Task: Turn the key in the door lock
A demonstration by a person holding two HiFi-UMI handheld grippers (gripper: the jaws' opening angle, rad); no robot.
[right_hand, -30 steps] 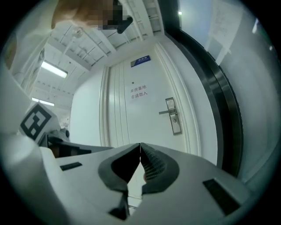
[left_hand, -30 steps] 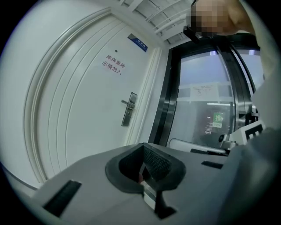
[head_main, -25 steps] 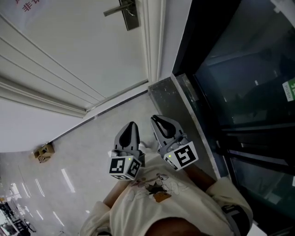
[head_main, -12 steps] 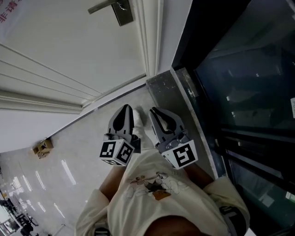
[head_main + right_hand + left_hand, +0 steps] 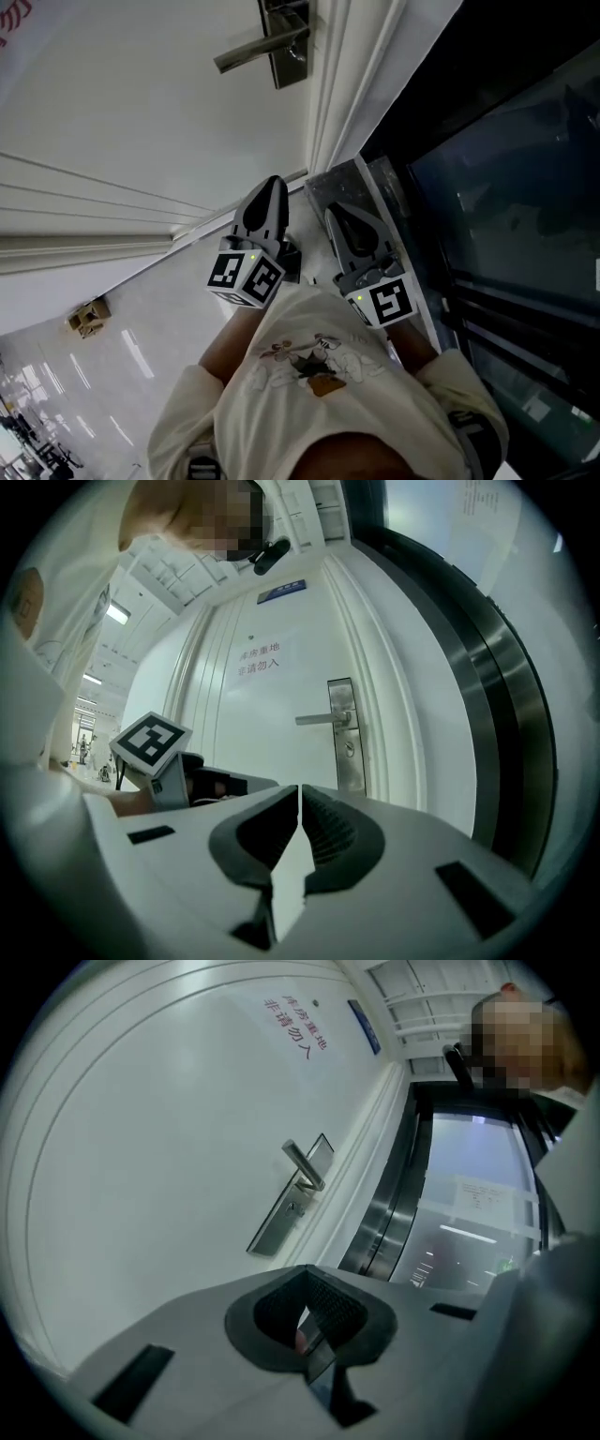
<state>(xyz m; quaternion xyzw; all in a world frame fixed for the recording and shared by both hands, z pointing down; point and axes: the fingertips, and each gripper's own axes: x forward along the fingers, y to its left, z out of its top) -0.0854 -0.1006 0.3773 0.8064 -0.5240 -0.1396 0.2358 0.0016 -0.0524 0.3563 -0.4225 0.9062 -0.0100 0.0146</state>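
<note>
The white door's steel lock plate [image 5: 286, 42] carries a lever handle [image 5: 253, 54] at the top of the head view. In the right gripper view the plate [image 5: 345, 761] has a small keyhole [image 5: 349, 749] under the lever [image 5: 319, 720]; I make out no key there. In the left gripper view the plate [image 5: 281, 1218] stands ahead at a distance. My left gripper [image 5: 269, 189] [image 5: 307, 1277] is shut, pointing at the door; a small pinkish spot shows under its pads, too unclear to name. My right gripper [image 5: 339, 217] [image 5: 299, 794] is shut and empty beside it.
A dark glass panel with steel frame [image 5: 487, 187] runs along the right of the door frame [image 5: 333, 103]. A grey stone sill [image 5: 342, 183] lies below it. A small cardboard box [image 5: 86, 317] sits on the glossy floor at left. A sign with red writing [image 5: 261, 658] hangs on the door.
Both grippers have moved forward toward the door, still side by side and shut. The lever handle and lock plate now look closer and larger in the head view.
</note>
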